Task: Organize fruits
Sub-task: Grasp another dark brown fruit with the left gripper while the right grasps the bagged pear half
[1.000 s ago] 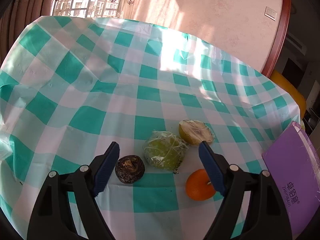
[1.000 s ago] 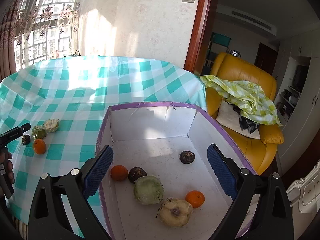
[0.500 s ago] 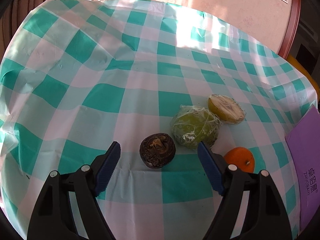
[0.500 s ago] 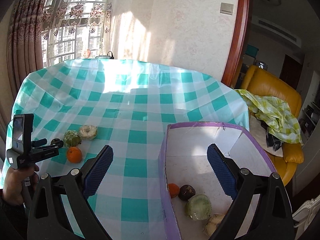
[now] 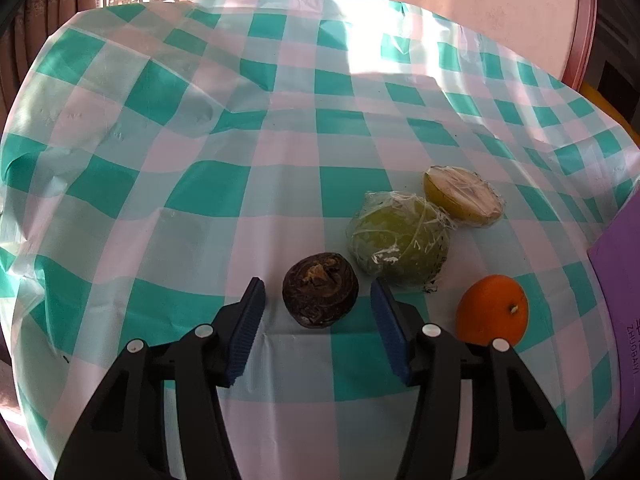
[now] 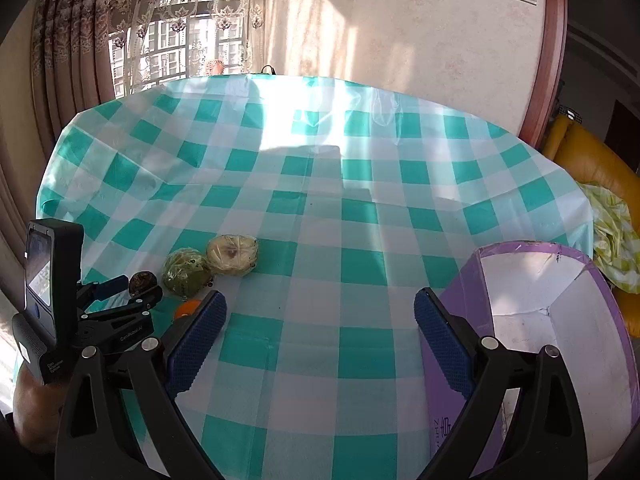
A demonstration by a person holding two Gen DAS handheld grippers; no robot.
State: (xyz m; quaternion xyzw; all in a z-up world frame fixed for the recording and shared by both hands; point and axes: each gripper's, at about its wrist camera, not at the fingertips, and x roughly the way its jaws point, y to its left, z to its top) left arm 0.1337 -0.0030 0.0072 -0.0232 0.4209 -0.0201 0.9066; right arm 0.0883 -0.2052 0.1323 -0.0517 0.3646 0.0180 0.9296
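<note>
Presently the left gripper (image 5: pixel 318 300) stands over the near edge of the table, its jaws closing with the dark brown round fruit (image 5: pixel 320 289) between them. The blue pads (image 5: pixel 249 326) have not met it: a strip of cloth shows on each side of the fruit in the left wrist view, so nothing is grasped yet. The fruit sits on the checked tablecloth (image 5: pixel 200 184), just ahead of the pad tips and centred between them, perhaps slightly toward the right pad. It is squat and nearly round, so no long axis governs the grip.

The plastic-wrapped green fruit (image 5: pixel 400 240) lies just beyond the right pad, very close to the dark fruit; contact between the two cannot be confirmed. The wrapped cut fruit half (image 5: pixel 464 200) lies behind it, and the orange (image 5: pixel 492 310) lies well to the right, outside the jaws.

The right gripper (image 6: pixel 320 332) is spread wide and holds nothing. It hangs over bare cloth between the fruit group and the purple box (image 6: pixel 560 280), clearly farther from the dark fruit than the left.

Judgement: the closure depends on the right pad passing between the dark fruit and the wrapped green one without snagging the film.
</note>
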